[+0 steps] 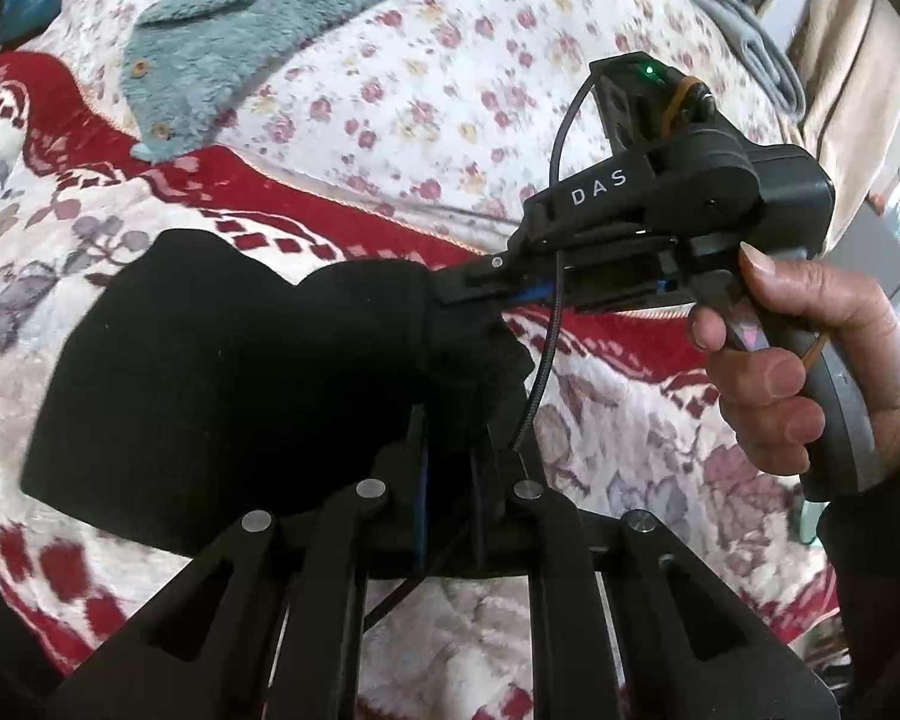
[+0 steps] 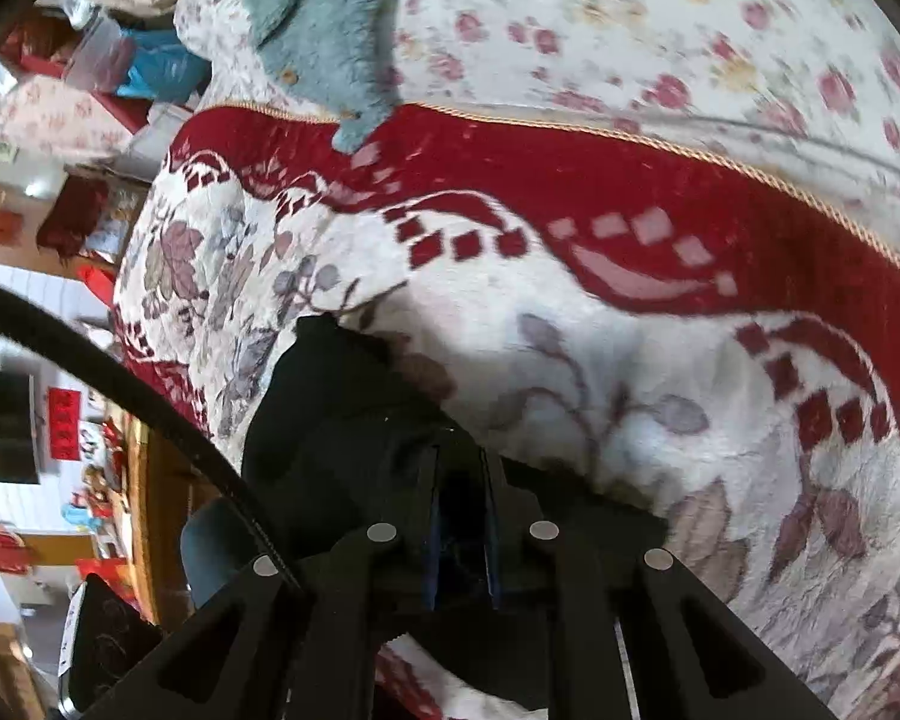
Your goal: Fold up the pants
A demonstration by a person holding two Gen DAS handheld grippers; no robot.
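Note:
The black pants (image 1: pixel 210 372) hang bunched over the patterned blanket in the left wrist view. My left gripper (image 1: pixel 450 450) is shut on a fold of them at the bottom centre. My right gripper (image 1: pixel 453 294) reaches in from the right, held by a person's hand (image 1: pixel 810 348), and is shut on the upper edge of the same black cloth, close above the left one. In the right wrist view, the right gripper (image 2: pixel 462 456) pinches the black pants (image 2: pixel 330 420), which trail off to the left; its pads are buried in the dark fabric.
A red-and-white flowered blanket (image 1: pixel 330 228) covers the bed, with a rose-print sheet (image 1: pixel 450 60) behind it. A teal fleece garment with buttons (image 1: pixel 222 30) lies at the far side. The bed's edge and cluttered room floor (image 2: pixel 60 360) show left in the right wrist view.

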